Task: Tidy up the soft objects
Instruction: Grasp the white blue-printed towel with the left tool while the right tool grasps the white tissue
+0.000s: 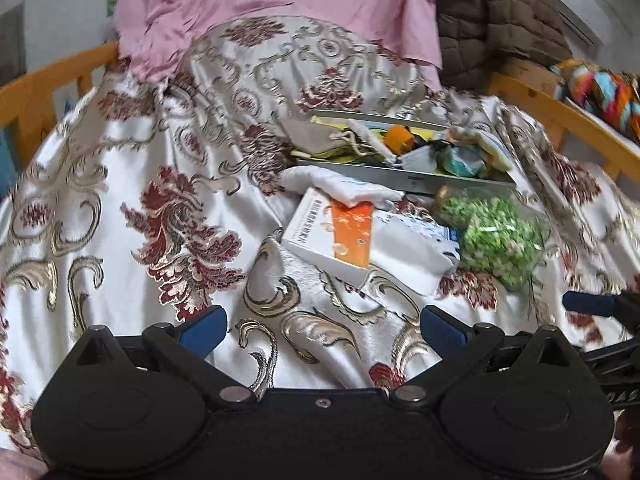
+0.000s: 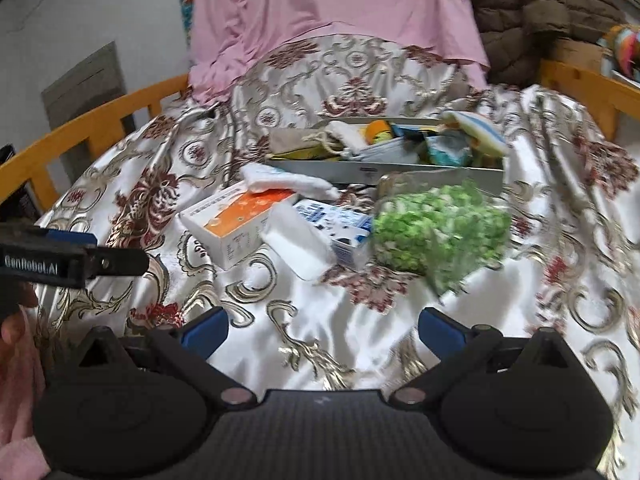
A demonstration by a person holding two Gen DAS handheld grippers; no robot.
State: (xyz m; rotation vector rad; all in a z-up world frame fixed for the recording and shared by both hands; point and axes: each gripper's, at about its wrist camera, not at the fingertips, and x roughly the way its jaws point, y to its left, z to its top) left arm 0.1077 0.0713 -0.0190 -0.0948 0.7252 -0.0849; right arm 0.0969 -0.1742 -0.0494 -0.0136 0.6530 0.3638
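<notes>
A grey tray (image 1: 460, 182) (image 2: 400, 171) lies on a floral satin bedspread (image 1: 120, 200) (image 2: 520, 300) and holds several small soft items, among them a drawstring pouch (image 1: 340, 136) (image 2: 296, 138) and an orange piece (image 1: 398, 138) (image 2: 380, 130). In front of it lie a white cloth (image 1: 340, 186) (image 2: 288, 180), an orange-and-white box (image 1: 332, 232) (image 2: 232, 220), a white pad (image 1: 404, 252) (image 2: 296, 240), a blue-and-white carton (image 2: 336, 220) and a green-filled bag (image 1: 496, 232) (image 2: 440, 228). My left gripper (image 1: 322, 332) is open and empty, short of the box. My right gripper (image 2: 323, 330) is open and empty too.
A wooden bed rail (image 1: 48, 84) (image 2: 100, 120) runs along the left and right (image 1: 560, 116) (image 2: 592, 88). Pink fabric (image 1: 280, 0) (image 2: 340, 0) and a brown quilted coat (image 1: 500, 20) (image 2: 540, 12) hang behind. The left gripper's side (image 2: 60, 258) shows at the right wrist view's left edge.
</notes>
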